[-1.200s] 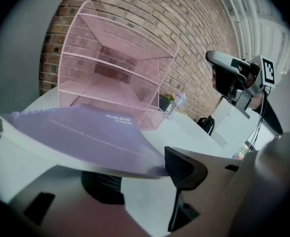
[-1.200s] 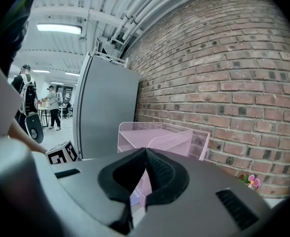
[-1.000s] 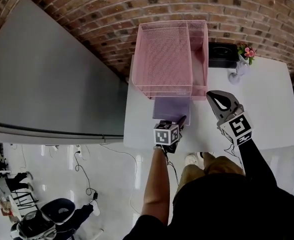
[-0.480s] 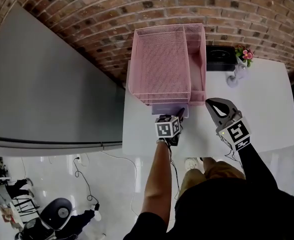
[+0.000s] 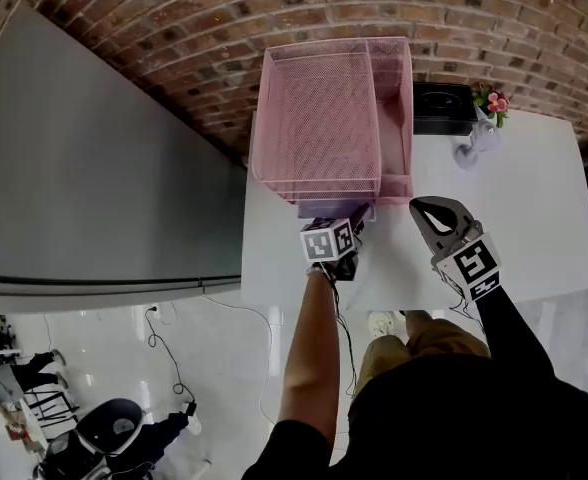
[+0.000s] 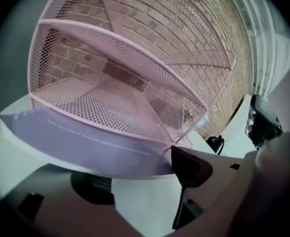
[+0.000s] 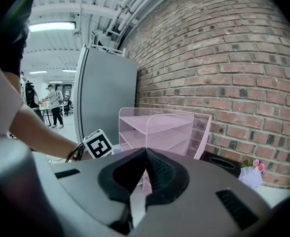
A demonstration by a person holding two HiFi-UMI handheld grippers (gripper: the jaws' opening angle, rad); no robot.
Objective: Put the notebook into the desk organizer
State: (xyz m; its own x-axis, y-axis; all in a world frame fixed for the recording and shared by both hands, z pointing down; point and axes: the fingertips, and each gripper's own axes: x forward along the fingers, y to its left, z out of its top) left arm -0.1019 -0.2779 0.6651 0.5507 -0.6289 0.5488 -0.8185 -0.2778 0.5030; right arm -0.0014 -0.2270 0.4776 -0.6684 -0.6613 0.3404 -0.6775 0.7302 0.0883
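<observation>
The pink mesh desk organizer (image 5: 319,98) stands at the upper middle of the head view, at the back edge of the white tabletop (image 5: 534,198) and against the brick wall (image 5: 224,28); the lavender notebook (image 5: 324,209) lies flat under its lowest shelf, most of it already inside, with only a strip of its near end showing below the organizer's front rim; the left hand-held gripper (image 5: 354,230) sits just below that strip, pointing up the frame at it; in the left gripper view the notebook (image 6: 76,137) fills the middle band beneath the organizer's (image 6: 115,48) tiers, and the left hand-held gripper (image 6: 137,177) has its jaws spread, having just been opening; the notebook's near edge lies at the jaw tips, but neither pad presses on it; the right hand-held gripper (image 5: 421,208) hovers at the centre right of the head view, beside the organizer's right front corner and apart from the notebook; in the right gripper view its jaws (image 7: 146,153) are pressed together at the tips with nothing between them, and the organizer (image 7: 155,127) stands beyond; a black box (image 5: 444,108) and a small pot of flowers (image 5: 494,103) sit at the upper right; a grey cabinet (image 5: 84,168) fills the left.
</observation>
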